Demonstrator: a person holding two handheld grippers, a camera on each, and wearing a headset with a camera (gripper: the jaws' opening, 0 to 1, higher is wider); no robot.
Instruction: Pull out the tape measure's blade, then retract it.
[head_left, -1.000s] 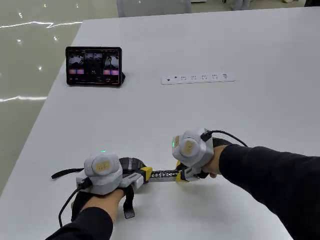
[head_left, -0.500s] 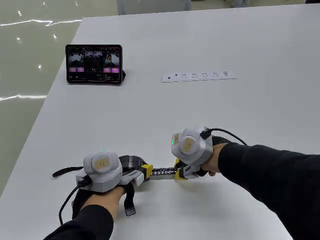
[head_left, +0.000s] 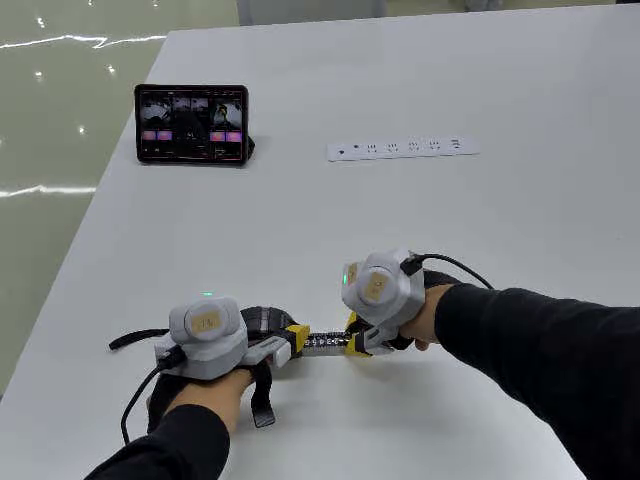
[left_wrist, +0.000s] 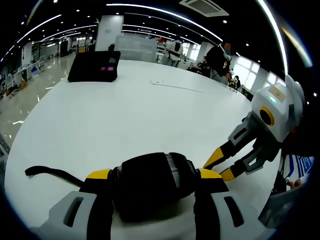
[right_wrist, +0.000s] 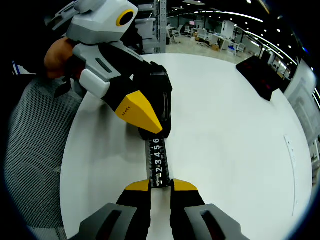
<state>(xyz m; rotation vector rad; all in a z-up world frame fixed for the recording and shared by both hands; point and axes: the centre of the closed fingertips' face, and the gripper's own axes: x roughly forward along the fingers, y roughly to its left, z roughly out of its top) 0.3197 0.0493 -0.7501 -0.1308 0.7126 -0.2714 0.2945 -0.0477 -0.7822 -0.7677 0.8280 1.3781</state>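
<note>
The left gripper (left_wrist: 154, 176) is clamped around the black tape measure (right_wrist: 159, 95), directly ahead of the right gripper (right_wrist: 161, 186), whose 2 jaws pinch the blade (right_wrist: 157, 162) tip. Only a short stretch shows, printed 2 to 6, so most of the pull and the retraction likely remain. Open white table (head_left: 400, 220) spreads behind the right gripper, while a table edge runs near, behind the left gripper.

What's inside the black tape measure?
A short stretch of blade pokes out of the tape measure, pinched by the right gripper. The rest is hidden inside.
</note>
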